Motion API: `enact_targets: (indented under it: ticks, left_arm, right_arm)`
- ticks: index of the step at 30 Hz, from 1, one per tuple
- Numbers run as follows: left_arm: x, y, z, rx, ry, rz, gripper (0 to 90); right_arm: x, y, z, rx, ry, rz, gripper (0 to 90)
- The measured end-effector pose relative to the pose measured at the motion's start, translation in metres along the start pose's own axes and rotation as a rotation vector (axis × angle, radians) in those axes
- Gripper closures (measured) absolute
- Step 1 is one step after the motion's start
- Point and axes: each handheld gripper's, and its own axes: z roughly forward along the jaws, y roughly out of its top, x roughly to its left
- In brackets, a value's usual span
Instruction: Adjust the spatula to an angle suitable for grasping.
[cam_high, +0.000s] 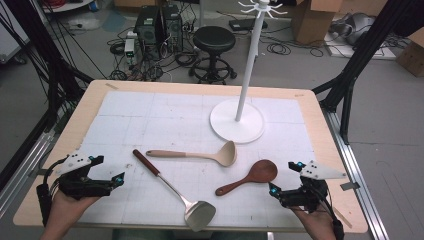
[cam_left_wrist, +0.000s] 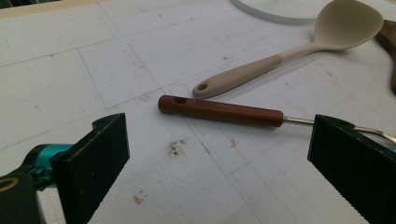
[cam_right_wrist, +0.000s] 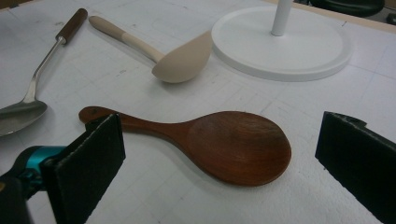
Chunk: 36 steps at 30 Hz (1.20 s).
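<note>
Tabletop: wooden spoon (cam_right_wrist: 224, 144) before right hand-held gripper (cam_right_wrist: 219, 154)

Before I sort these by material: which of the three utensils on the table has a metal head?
The spatula, nearest the table's front edge: its steel blade and shaft end in a reddish-brown handle. The ladle is all beige; the rice paddle is all dark wood.

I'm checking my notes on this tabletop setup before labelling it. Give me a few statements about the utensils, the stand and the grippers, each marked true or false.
1. Both grippers, the left gripper and the right gripper, have their jaws apart and hold nothing. True.
2. The dark wooden spoon hangs from the white stand. False: it lies flat on the table.
3. The metal spatula has a brown wooden handle. True.
4. The beige ladle sits on the stand's base. False: it lies beside the base, on the white mat.
5. Three utensils lie on the mat. True.
</note>
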Motion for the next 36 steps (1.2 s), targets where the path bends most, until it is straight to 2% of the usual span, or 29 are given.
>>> enact_targets:
  ticks: [11, 23, 36]
  left_arm:
    - [0.0008, -0.0002, 0.0038, 0.01, 0.001, -0.005, 6.0]
    - [0.0012, 0.0005, 0.0067, 0.009, -0.012, -0.009, 6.0]
    - [-0.0012, 0.0018, 0.0085, 0.012, -0.026, 0.009, 6.0]
  right_arm:
    - [-0.005, -0.0009, 0.0048, 0.001, 0.015, 0.01, 0.5]
    - [-0.0061, -0.0023, 0.0048, 0.001, 0.012, 0.014, 0.5]
    - [-0.0006, 0.0003, 0.0037, 0.005, 0.015, 0.007, 0.5]
